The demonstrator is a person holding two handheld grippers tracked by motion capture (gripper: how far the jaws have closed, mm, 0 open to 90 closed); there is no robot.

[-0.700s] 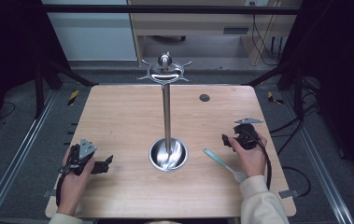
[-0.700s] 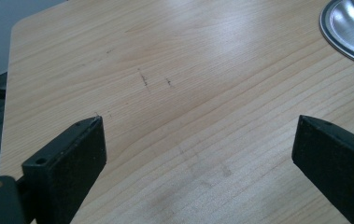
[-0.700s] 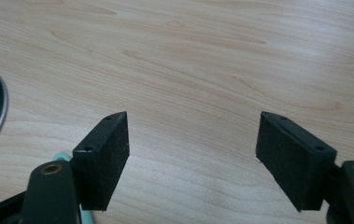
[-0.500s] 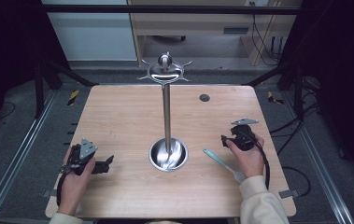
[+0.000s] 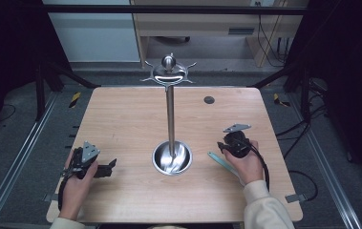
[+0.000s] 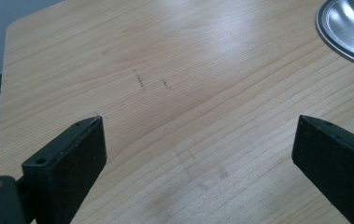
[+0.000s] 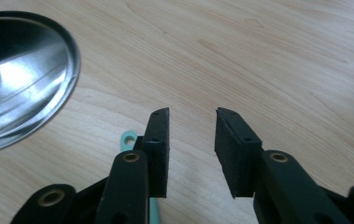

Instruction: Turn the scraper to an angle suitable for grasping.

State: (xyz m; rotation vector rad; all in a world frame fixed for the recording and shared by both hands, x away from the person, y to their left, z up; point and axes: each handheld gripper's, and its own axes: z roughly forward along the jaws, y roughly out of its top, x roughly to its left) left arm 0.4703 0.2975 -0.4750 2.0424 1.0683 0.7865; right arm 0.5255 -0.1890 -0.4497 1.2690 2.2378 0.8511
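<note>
- Looking down from the high view, we see the wooden table with a steel stand rising from its round dish base at the middle.
- We find the left gripper low at the near left, well apart from the base; its jaws stand wide over bare wood, holding nothing.
- We see the right gripper near the base's other side, jaws parted a little, nothing between them.
- We spot a thin teal utensil flat on the table, just beside and partly under the right gripper, its ringed end peeking past one jaw.
</note>
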